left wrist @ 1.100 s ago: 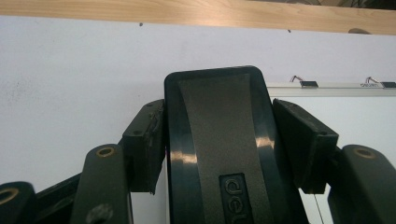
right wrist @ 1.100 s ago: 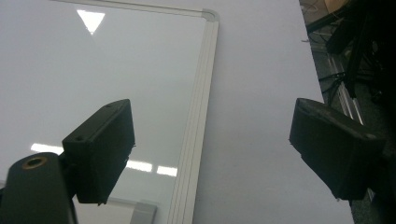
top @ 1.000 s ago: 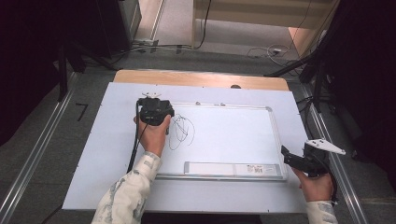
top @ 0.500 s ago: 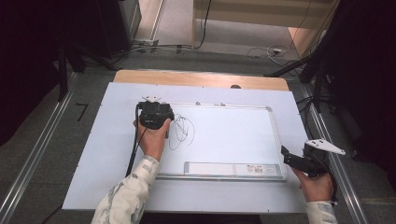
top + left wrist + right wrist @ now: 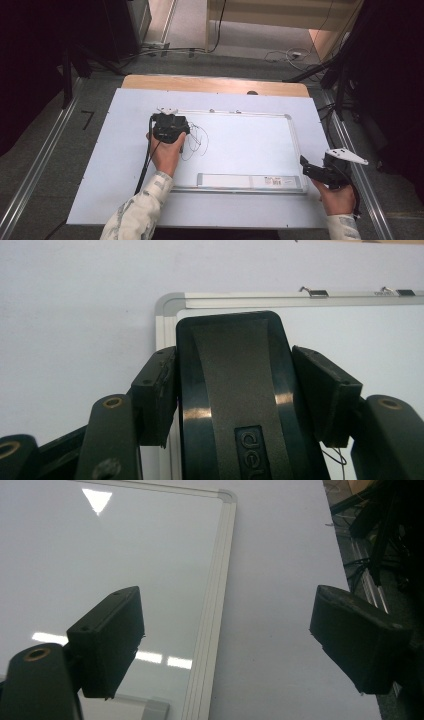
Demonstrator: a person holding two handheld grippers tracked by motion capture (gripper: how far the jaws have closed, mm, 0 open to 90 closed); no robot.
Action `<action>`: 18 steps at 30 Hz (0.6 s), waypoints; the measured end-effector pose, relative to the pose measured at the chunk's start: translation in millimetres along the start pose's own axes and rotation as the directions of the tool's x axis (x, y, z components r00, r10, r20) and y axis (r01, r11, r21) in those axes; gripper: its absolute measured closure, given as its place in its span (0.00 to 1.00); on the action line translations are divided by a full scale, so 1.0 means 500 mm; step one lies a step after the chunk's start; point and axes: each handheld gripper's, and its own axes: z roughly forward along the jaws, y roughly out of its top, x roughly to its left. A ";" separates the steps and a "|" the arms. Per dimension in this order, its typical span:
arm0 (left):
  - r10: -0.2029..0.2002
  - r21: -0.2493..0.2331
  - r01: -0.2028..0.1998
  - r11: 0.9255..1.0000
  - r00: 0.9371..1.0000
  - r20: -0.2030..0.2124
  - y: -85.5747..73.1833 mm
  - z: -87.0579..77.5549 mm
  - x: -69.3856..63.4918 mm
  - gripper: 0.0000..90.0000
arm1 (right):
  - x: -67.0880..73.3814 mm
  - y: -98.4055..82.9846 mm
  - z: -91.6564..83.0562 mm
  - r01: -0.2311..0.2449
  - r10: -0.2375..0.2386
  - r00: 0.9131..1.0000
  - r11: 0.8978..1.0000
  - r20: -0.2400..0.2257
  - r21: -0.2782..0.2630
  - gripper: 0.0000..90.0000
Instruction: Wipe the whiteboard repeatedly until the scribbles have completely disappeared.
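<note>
Left tool [image 5: 170, 127]: clamped on a black eraser [image 5: 235, 390], both pads pressed to its sides. Eraser flat on the whiteboard [image 5: 250, 145], just inside the board's top-left corner as seen ahead of the tool in the left gripper view. Scribbled marker lines [image 5: 196, 140] immediately to the tool's right on the board; a thin loop of the same visible beside the right pad in the left gripper view. Two small metal hangers on the frame edge ahead of the tool.

Right tool [image 5: 320, 171]: released, jaws wide apart, nothing between them. Positioned off the board's lower-right corner, over the white tabletop [image 5: 100, 170]; whether touching or hovering above it, hard to tell. Board's aluminium frame running between the jaws in the right gripper view. Long tray strip [image 5: 250, 181] on the board's near edge, left of the right tool.
</note>
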 end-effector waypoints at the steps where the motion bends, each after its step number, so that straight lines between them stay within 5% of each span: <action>1: 0.003 0.005 -0.003 1.000 1.000 0.003 -0.004 0.001 -0.003 0.43 | 0.000 0.000 0.000 -0.001 0.001 1.000 1.000 0.001 0.000 0.14; 18: 0.039 0.021 -0.039 0.999 0.999 0.020 -0.038 0.010 -0.031 0.44 | 0.000 0.000 0.000 0.000 0.000 1.000 1.000 0.002 0.000 0.14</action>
